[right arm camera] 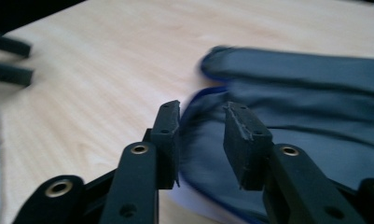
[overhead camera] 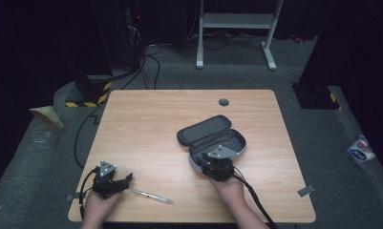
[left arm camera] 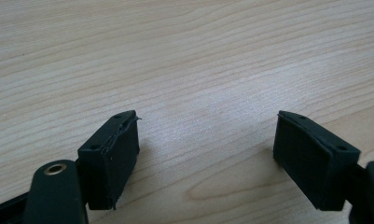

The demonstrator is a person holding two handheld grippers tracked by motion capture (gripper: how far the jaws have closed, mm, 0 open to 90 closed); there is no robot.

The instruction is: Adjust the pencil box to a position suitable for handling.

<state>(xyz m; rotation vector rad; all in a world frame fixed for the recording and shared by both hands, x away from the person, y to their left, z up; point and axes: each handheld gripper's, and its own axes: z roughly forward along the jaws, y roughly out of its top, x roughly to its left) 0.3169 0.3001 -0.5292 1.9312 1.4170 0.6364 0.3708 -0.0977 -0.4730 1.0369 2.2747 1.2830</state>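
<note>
My right gripper [overhead camera: 219, 162] sits at the near end of the open pencil case [overhead camera: 212, 138] lying right of the table's [overhead camera: 146, 124] centre. In the right gripper view its jaws stand narrowly parted astride the case's blue-edged near rim, and through the blur I think the pads are not pressing it. My left gripper [overhead camera: 124, 180] rests at the near left corner, jaws wide over bare wood, just left of a pen [overhead camera: 153, 196].
</note>
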